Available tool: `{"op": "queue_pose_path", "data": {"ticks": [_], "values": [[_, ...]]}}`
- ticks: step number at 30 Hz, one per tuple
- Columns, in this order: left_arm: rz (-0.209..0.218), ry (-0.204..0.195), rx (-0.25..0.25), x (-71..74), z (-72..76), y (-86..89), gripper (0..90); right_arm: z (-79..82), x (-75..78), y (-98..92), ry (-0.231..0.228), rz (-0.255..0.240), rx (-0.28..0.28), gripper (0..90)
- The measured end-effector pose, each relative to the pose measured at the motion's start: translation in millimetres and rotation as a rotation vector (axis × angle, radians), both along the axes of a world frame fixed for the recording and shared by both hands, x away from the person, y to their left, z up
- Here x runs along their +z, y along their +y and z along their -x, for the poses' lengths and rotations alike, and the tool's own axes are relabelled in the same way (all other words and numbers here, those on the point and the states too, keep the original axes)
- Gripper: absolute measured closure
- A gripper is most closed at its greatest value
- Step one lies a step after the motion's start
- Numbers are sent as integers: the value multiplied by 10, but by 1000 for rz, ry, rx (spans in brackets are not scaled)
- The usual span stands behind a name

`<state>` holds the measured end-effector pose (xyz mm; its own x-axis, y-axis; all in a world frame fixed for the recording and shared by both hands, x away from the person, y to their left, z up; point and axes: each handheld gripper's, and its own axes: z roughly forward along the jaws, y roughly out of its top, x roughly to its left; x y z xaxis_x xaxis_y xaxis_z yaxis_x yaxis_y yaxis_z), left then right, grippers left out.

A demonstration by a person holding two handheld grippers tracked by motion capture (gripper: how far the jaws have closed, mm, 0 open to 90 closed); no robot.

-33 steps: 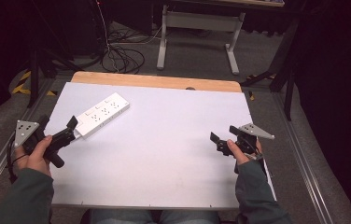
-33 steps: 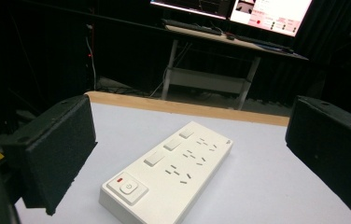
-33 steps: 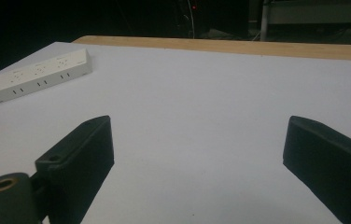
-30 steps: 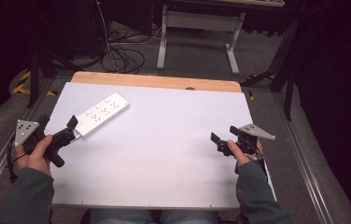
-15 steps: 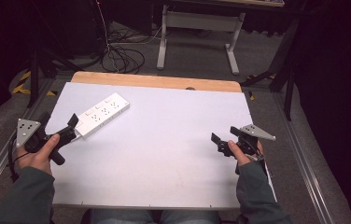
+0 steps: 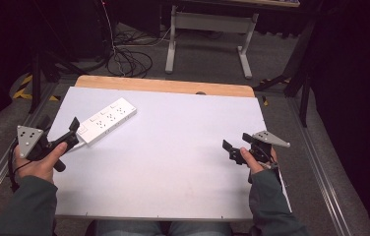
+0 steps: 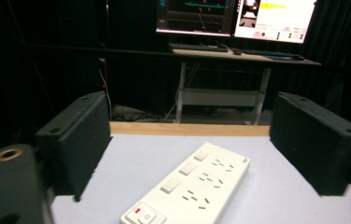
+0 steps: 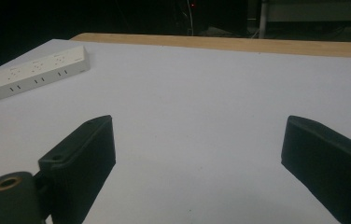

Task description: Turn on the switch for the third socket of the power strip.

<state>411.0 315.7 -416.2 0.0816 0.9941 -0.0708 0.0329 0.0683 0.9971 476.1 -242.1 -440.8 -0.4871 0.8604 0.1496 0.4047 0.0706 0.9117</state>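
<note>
White power strip (image 6: 107,121) lying flat on the far left part of a white table (image 6: 183,162), set on a diagonal with its switch end nearest the person and its outlet faces upward. Positioned, by the look of it, so that the near end is open to a grasp from the left side. Left gripper (image 6: 60,130) held low at the table's left edge, aimed along the strip, jaws spread wide, the strip's near end just ahead of them and, in the left gripper view (image 7: 190,193), lying in the gap between them; not clear whether either jaw is touching it. Nothing clamped. Right gripper (image 6: 235,144) resting well apart at the right side of the table, jaws also spread wide and holding nothing, bare white surface between them in the right gripper view, strip (image 8: 31,72) far off at the upper left there. Probably parked out of the way while the left hand (image 6: 38,162) works. Wooden edge (image 6: 163,86) along the table's far side. Beyond it, a dark floor with loose cables (image 6: 124,56) and the legs of a desk (image 6: 207,37); lit monitors (image 7: 234,16) on that desk in the left gripper view.
</note>
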Motion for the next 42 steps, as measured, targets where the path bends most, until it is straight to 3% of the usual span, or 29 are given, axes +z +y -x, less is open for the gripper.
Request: {"op": "queue_pose_path", "data": {"ticks": [3,6,12,21,25,32,42], "values": [[-13,-3,3,7,4,6,227,-2,-4,6,0,2,4,104],[19,5,-1,22,7,17,291,-2,-2,3,0,2,1,103],[5,-12,18,35,29,40,400,-3,-1,0,1,1,0,104],[0,-2,27,53,55,77,583,-4,-4,8,-1,6,3,104],[5,7,6,48,54,90,682,-3,-3,10,-2,11,3,106],[-24,17,-21,57,44,86,898,-3,-6,17,-1,18,8,108],[-81,38,-22,48,-61,90,900,2,-12,60,0,30,21,111]]}}
